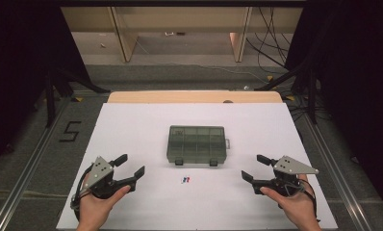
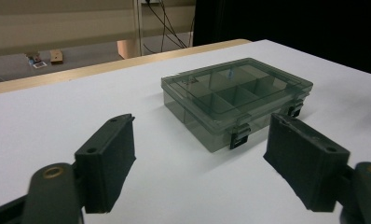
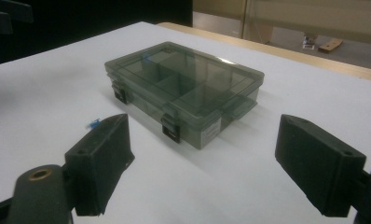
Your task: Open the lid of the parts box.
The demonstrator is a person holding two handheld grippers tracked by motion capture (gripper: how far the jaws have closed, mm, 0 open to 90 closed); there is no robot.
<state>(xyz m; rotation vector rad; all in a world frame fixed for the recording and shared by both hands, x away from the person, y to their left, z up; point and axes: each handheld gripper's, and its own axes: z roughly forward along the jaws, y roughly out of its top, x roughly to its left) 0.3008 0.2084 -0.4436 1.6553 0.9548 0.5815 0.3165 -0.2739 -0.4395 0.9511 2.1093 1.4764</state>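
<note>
A smoky clear plastic compartment box (image 1: 197, 144) lies shut in the middle of the white table (image 1: 132, 125), two black latches facing the person. It also appears in the left gripper view as the box (image 2: 235, 95) and in the right gripper view as the box (image 3: 183, 86). A tiny red and blue item (image 1: 185, 180) lies on the table in front of it, seen as a blue speck (image 3: 93, 124). My left gripper (image 1: 130, 166) rests at the near left, open and empty. My right gripper (image 1: 255, 168) rests at the near right, open and empty. Both sit apart from the box.
A wooden strip (image 1: 194, 96) edges the table's far side. Beyond it, grey floor with cables (image 1: 271, 53) and wooden furniture legs (image 1: 124, 38). Black stands (image 1: 50, 96) flank the table. A "5" mark (image 1: 70, 131) is on the floor at left.
</note>
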